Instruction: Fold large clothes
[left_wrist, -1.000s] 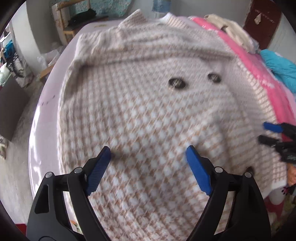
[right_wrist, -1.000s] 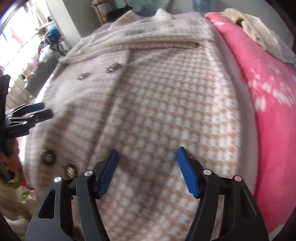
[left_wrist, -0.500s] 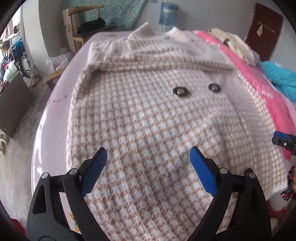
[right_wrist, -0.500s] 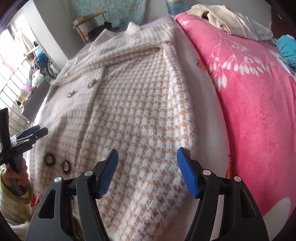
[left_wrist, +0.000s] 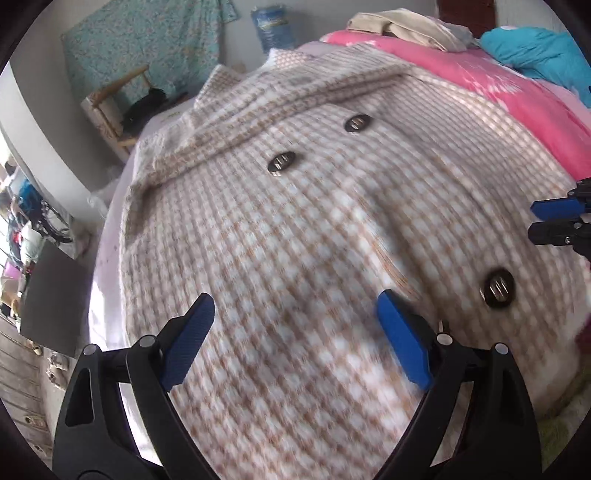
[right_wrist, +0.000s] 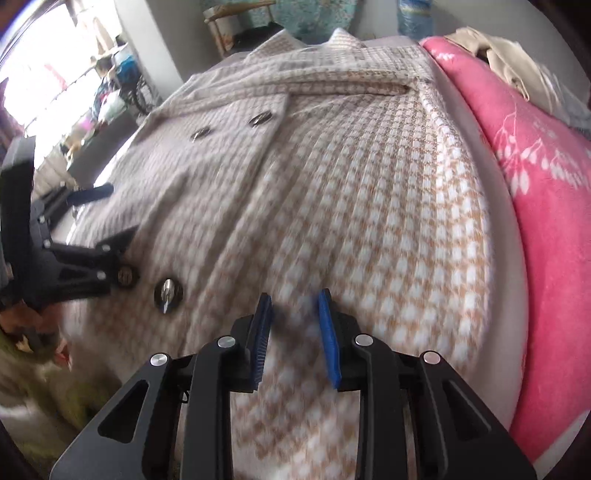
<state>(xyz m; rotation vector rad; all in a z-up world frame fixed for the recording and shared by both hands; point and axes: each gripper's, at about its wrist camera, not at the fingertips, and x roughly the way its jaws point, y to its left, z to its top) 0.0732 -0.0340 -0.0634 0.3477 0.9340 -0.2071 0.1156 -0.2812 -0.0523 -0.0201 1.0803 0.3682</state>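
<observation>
A beige-and-white houndstooth coat (left_wrist: 295, 206) with dark round buttons (left_wrist: 281, 161) lies spread flat on a bed, collar at the far end. It also fills the right wrist view (right_wrist: 369, 192). My left gripper (left_wrist: 295, 314) is open, low over the coat's hem area. My right gripper (right_wrist: 294, 299) hovers over the coat near its hem with the jaws narrowed to a small gap; no cloth shows between them. Each gripper shows in the other's view: the left gripper (right_wrist: 110, 210) and the right gripper (left_wrist: 554, 221).
A pink blanket (right_wrist: 535, 155) lies along the coat's right side, with beige clothes (left_wrist: 399, 26) and a blue cloth (left_wrist: 543, 51) beyond. A wooden chair (left_wrist: 118, 110) and a water jug (left_wrist: 273, 26) stand past the bed. The bed's left edge drops to the floor (left_wrist: 33, 369).
My right gripper's jaws have closed from wide open to a narrow gap. Both grippers have moved in lower over the coat's hem, and the left has swung rightwards.
</observation>
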